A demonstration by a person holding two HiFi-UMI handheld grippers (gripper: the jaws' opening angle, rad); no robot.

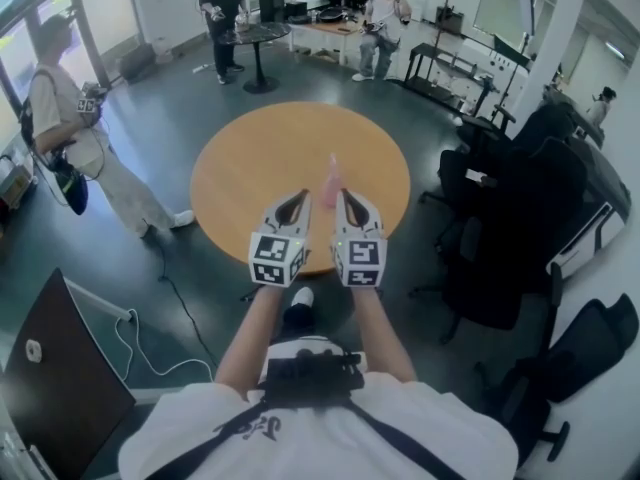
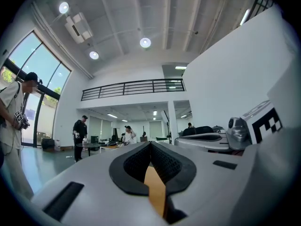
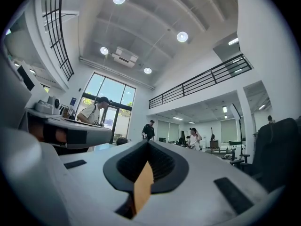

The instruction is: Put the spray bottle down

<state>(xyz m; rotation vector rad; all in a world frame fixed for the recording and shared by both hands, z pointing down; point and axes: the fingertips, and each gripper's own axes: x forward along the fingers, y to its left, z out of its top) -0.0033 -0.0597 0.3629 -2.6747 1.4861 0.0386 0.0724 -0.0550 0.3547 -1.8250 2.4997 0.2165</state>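
Observation:
A pink spray bottle [image 1: 330, 180] stands upright on the round orange table [image 1: 250, 158], just beyond the tips of my two grippers and between them. My left gripper [image 1: 298, 198] and right gripper [image 1: 343, 196] hover side by side over the table's near edge, pointing level toward the room. Neither touches the bottle. In the left gripper view the jaws [image 2: 150, 144] meet at the tip with nothing between them. The right gripper view shows its jaws [image 3: 148, 142] closed the same way, empty. The bottle appears in neither gripper view.
A person [image 1: 70, 138] stands on the floor left of the table. Two more people are at a small dark table [image 1: 255, 36] and desks at the back. Black office chairs [image 1: 510, 228] crowd the right side. A cable [image 1: 175, 298] and a dark board [image 1: 50, 378] lie near left.

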